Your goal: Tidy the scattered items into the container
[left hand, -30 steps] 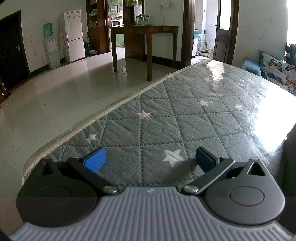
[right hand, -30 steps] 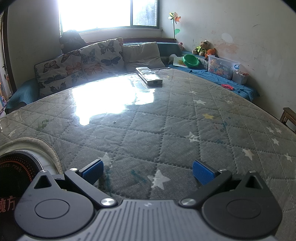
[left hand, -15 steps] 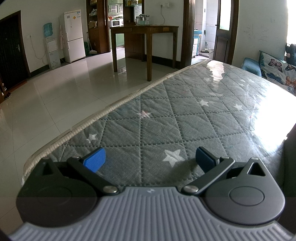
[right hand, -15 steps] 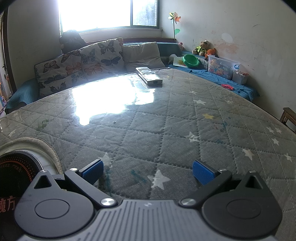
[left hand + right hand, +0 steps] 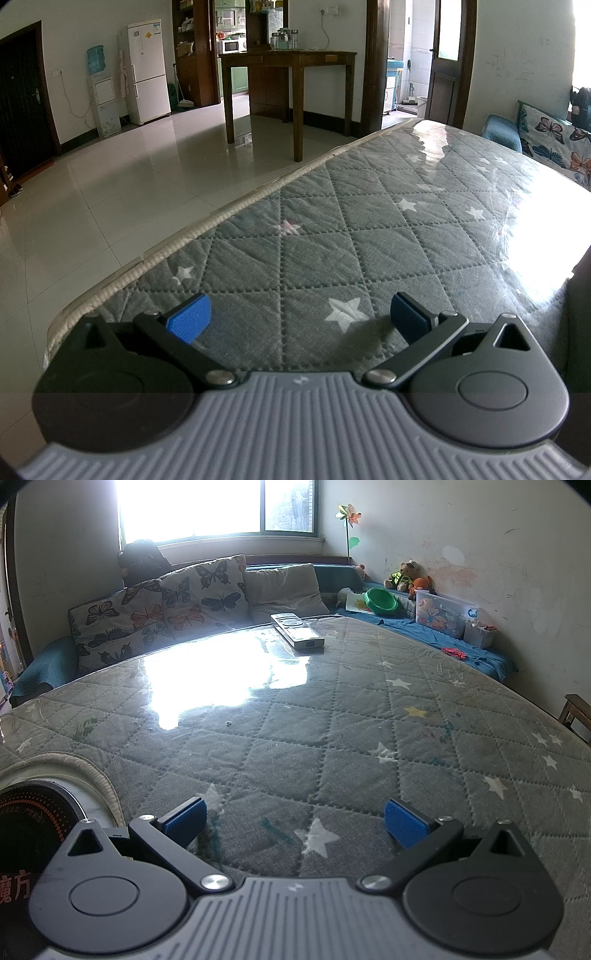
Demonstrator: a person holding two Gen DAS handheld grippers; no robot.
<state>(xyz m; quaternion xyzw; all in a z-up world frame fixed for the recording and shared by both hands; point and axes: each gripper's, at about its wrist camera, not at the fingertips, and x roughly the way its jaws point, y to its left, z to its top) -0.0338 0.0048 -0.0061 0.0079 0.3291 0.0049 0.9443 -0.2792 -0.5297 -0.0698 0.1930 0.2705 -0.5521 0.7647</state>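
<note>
Holding both claws wide and empty over the quilted desk [image 5: 332, 731]: left claw [image 5: 299, 317], right claw [image 5: 295, 823]. Nothing tidied yet, by my judgement. Remote control [image 5: 297, 630] lies at the far edge; white-rimmed container [image 5: 88, 775] sits just left of my right claw.
</note>
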